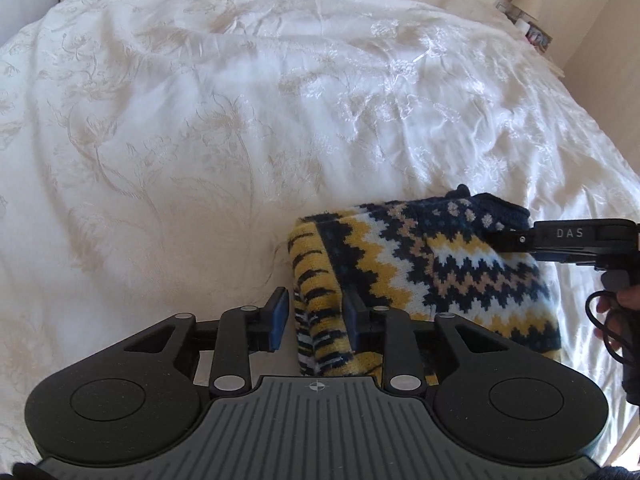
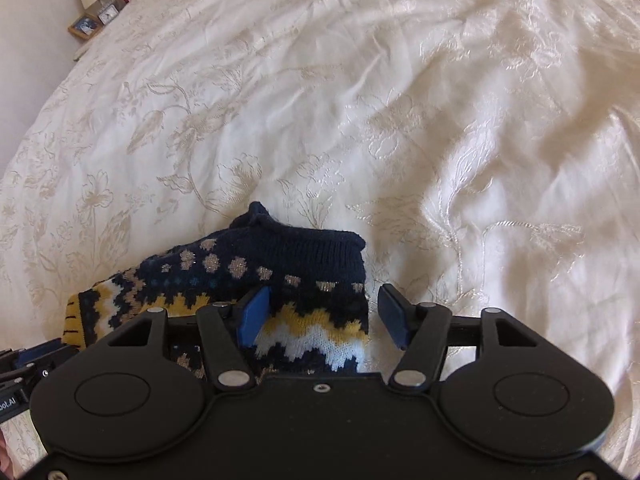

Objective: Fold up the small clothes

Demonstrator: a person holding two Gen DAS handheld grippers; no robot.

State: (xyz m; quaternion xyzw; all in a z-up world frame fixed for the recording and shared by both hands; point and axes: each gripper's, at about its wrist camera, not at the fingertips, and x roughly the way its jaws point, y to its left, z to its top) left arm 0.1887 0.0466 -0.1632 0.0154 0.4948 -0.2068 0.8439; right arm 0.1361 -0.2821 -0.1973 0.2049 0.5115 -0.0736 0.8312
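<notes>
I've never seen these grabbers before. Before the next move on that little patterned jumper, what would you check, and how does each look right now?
1. Jumper lying folded on the bedspread: ok.
2. Left gripper open around the jumper's left edge: ok.
3. Right gripper open around its right edge: ok.
4. Fabric actually gripped: not ok, neither is shut.
5. Layers underneath lined up: cannot tell.
</notes>
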